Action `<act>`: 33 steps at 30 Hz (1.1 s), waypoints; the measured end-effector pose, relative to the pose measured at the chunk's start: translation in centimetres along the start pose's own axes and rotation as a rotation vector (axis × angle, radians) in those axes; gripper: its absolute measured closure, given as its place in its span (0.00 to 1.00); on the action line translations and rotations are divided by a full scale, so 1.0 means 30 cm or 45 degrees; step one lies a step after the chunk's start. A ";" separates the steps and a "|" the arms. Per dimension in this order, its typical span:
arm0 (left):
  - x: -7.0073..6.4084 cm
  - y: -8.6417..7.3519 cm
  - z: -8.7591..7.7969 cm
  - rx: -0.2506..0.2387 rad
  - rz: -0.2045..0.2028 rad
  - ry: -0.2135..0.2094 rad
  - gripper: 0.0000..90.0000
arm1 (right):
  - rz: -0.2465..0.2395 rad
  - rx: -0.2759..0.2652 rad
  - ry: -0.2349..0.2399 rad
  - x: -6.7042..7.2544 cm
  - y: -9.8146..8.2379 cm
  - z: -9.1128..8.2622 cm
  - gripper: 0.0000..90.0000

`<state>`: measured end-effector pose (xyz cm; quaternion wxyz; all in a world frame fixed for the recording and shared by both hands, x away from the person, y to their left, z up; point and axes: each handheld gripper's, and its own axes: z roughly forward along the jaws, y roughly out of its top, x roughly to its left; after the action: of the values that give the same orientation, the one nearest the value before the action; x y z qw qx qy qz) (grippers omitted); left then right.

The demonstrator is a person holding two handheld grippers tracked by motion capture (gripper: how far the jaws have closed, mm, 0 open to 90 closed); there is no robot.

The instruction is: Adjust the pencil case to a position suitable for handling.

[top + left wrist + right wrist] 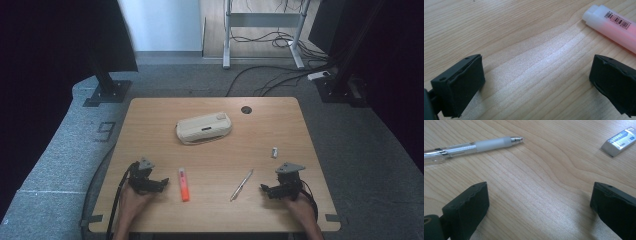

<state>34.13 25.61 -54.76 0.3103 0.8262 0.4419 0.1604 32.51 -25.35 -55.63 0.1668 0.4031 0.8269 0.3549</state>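
The orange highlighter pen with a pale cap [184,184] lies flat on the wooden worktop [150,125], just right of the left gripper [159,183], whose jaws stand wide apart with nothing between them. Right of it, a clear ballpoint pen with a frosted grip [242,184] lies slanted, near the right gripper [266,189], likewise released and empty. A small white eraser in a printed sleeve [274,152] sits a little beyond that. Farther back, at the middle, rests a cream zipped pencil case [204,127], shut as far as I can see. Each hand seems parked beside the item it would pick first, probably to load the case.
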 end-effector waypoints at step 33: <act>-0.033 0.176 0.010 0.067 0.090 -0.125 0.09 | -0.001 0.000 0.000 0.000 0.000 0.000 0.02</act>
<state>37.07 22.46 -51.51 0.3040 0.8560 0.4009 0.1187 32.51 -25.35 -55.63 0.1670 0.4028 0.8270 0.3549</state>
